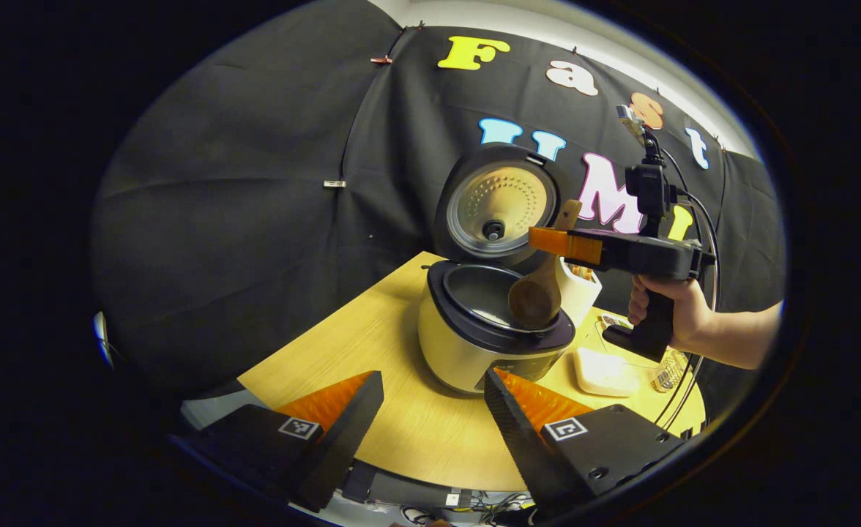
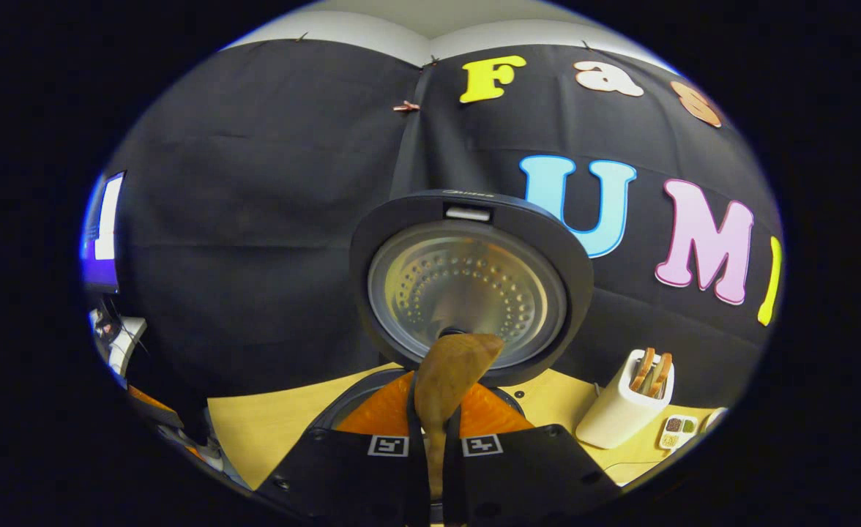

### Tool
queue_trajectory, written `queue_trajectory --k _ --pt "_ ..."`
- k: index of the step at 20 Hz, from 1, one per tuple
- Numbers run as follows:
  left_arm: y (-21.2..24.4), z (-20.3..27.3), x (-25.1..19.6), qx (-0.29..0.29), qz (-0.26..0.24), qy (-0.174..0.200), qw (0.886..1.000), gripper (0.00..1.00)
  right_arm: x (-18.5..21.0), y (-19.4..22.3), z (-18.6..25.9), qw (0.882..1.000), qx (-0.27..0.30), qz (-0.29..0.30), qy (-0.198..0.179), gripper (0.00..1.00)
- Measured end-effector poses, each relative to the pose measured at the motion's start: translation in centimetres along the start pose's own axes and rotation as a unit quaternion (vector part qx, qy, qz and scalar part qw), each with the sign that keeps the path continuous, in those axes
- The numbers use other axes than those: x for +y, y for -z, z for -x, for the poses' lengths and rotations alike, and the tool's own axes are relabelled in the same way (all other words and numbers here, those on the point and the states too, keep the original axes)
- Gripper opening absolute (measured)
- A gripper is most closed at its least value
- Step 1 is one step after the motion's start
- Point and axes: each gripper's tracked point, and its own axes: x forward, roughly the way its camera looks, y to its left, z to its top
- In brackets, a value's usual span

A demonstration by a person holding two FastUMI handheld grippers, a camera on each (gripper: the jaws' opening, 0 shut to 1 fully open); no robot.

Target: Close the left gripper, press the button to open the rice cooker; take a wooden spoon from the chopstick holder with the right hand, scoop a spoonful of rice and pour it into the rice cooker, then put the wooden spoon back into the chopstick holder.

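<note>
Spoon tipped over the open pot: the pour is in hand.
Right tool (image 2: 434, 428) pinches the wooden spoon (image 1: 537, 296), bowl over the rice cooker (image 1: 474, 344) at its 3 o'clock rim; left tool (image 1: 430, 410) spread. Next, I judge: back to the chopstick holder (image 2: 624, 410).

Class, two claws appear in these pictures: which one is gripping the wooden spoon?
The right claw, held out over the open rice cooker, clamps the wooden spoon. The left claw hangs open and empty above the table.

Rice cooker (image 1: 474, 344) on wooden table (image 1: 372, 344)
</note>
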Motion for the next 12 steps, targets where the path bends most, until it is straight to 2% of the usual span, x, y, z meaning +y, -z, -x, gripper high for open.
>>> queue_trajectory --k 7,12 --pt "0.1 0.5 -3.3 0.004 -0.001 0.027 1.000 0.96 -6.0 -3.5 3.8 0.990 -0.026 -0.129 0.049 0.12" --pt "0.5 -0.1 -7.8 0.013 0.005 0.065 0.998 0.96 -13.4 -4.3 9.1 0.976 -0.042 -0.187 0.104 0.11"
